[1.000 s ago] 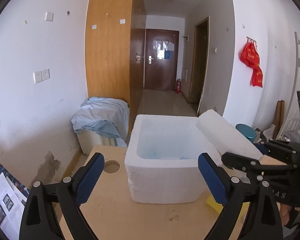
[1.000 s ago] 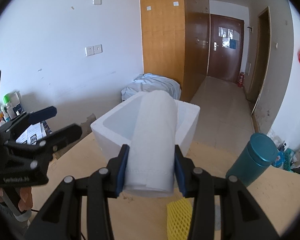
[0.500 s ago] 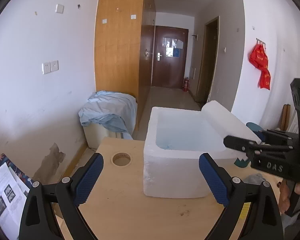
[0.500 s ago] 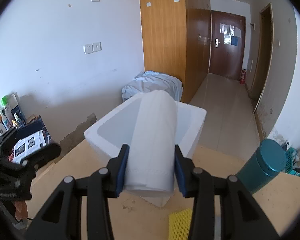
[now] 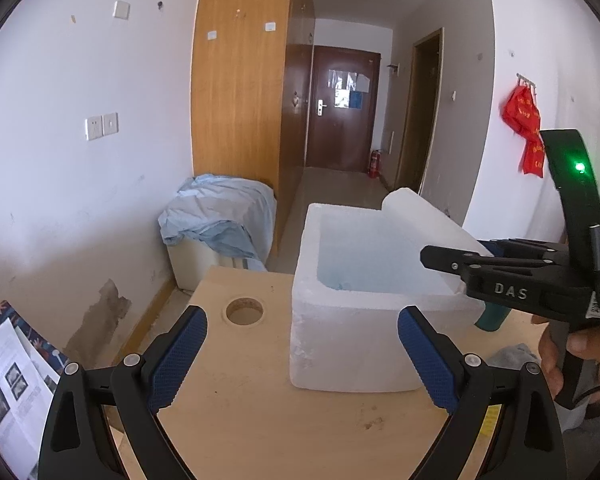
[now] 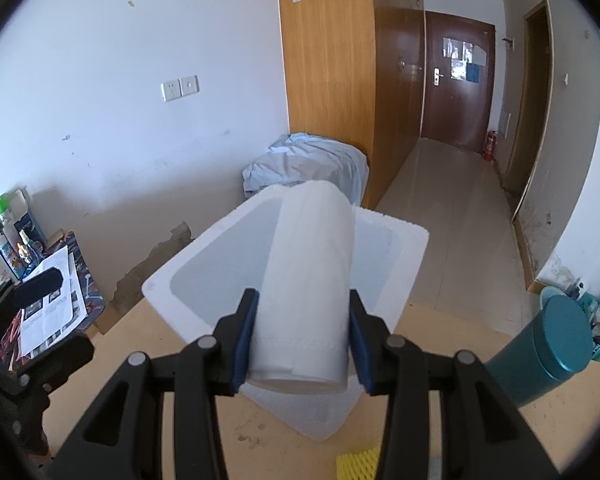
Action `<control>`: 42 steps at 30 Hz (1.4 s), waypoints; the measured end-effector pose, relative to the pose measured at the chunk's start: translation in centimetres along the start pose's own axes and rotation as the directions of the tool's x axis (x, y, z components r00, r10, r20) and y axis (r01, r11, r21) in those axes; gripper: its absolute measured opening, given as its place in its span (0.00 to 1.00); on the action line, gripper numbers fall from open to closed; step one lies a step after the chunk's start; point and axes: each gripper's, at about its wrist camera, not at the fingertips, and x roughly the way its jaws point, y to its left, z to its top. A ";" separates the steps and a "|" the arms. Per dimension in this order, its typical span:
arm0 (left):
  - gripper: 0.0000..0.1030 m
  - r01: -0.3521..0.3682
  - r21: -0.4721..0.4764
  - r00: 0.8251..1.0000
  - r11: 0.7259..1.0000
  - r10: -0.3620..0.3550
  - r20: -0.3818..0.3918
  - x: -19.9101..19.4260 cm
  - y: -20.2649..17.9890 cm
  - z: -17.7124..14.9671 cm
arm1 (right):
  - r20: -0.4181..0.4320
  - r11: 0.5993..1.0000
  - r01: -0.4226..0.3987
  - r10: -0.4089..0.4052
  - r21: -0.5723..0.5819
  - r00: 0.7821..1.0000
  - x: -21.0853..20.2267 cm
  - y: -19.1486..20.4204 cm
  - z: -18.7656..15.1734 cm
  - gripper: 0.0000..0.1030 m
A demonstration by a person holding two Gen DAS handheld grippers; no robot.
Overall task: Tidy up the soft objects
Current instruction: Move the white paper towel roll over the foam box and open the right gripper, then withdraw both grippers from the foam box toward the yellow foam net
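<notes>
Wooden tabletop (image 5: 260,420) carries a white foam box (image 5: 352,344). Right gripper (image 6: 302,336) is clamped on a white paper roll (image 6: 308,280), holding it above the box's open top. Left gripper (image 5: 302,356) hangs spread wide with nothing in it, short of the box's near wall. Teal flask (image 6: 552,356) stands beside.

Home hallway, wardrobe (image 5: 240,112), entry door (image 5: 342,108)

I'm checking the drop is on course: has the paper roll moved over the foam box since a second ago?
Yes. The right gripper has carried the roll forward, from short of the foam box's near wall to over its opening.
</notes>
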 end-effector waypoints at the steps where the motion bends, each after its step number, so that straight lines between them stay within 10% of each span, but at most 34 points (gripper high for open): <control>1: 0.94 -0.001 0.000 1.000 1.000 0.001 0.001 0.0 0.0 0.0 | -0.006 1.000 -0.004 0.004 0.002 1.000 0.3 0.0 0.0 0.45; 42: 0.94 -0.008 -0.027 1.000 1.000 0.007 -0.005 -0.8 0.6 -0.1 | -0.023 1.000 0.011 -0.011 -0.025 1.000 0.8 0.6 0.0 0.46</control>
